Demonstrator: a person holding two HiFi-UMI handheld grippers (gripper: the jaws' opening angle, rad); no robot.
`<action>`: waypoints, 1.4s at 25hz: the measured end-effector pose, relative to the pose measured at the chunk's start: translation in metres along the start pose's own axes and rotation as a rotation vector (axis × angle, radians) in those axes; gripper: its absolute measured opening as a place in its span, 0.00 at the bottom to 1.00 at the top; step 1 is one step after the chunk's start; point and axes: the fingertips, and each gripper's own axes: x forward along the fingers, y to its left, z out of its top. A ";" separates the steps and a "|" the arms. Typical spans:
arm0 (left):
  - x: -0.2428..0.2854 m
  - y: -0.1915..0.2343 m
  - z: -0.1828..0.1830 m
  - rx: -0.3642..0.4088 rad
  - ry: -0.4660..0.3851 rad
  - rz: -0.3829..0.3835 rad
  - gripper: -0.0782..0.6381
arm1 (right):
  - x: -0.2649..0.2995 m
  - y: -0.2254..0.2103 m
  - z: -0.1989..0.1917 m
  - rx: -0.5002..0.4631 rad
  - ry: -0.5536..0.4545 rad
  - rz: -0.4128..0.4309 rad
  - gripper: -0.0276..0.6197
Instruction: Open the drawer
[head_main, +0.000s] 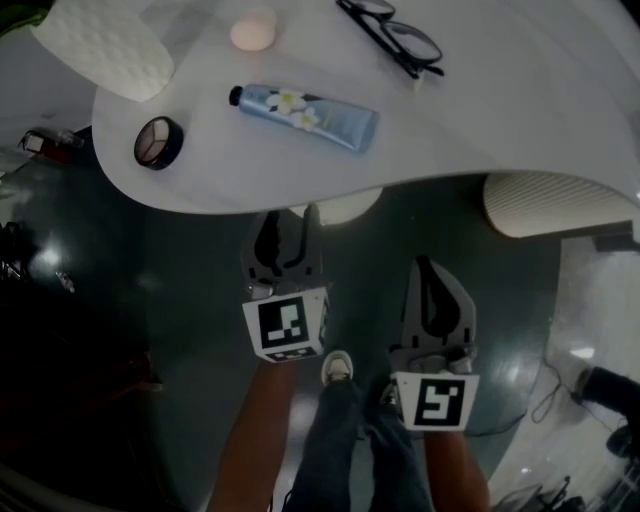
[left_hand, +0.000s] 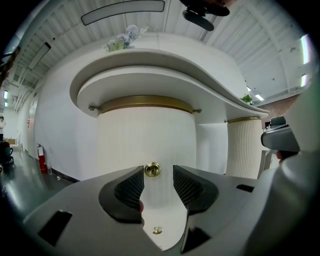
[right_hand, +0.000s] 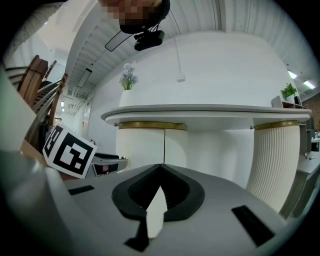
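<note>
Under the white tabletop (head_main: 500, 120) stands a white rounded drawer unit (left_hand: 120, 140) with a brass band along its top. A small brass knob (left_hand: 152, 170) sits on its front, and a second knob (left_hand: 157, 230) shows lower down. My left gripper (left_hand: 158, 169) is open, its jaws framing the upper knob, which lies just beyond the tips without touching the pads. In the head view the left gripper (head_main: 285, 215) points at the unit (head_main: 340, 207) under the table edge. The right gripper (head_main: 425, 268) hangs lower right, shut (right_hand: 160, 166) and empty.
On the tabletop lie a blue cream tube (head_main: 305, 113), a round compact (head_main: 158, 142), black glasses (head_main: 392, 35) and a white textured pad (head_main: 100, 45). A ribbed white column (head_main: 550, 205) stands to the right. My legs and shoes (head_main: 338, 368) are on the dark floor below.
</note>
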 end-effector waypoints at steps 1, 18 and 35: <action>0.004 0.001 0.000 -0.004 0.006 0.002 0.35 | 0.001 0.000 -0.002 0.002 0.007 -0.003 0.03; 0.025 0.012 0.005 0.034 -0.002 0.043 0.25 | 0.006 -0.006 -0.006 0.007 0.017 -0.015 0.03; -0.060 -0.001 -0.017 0.006 -0.044 0.075 0.25 | -0.023 -0.005 0.003 -0.018 -0.012 -0.010 0.03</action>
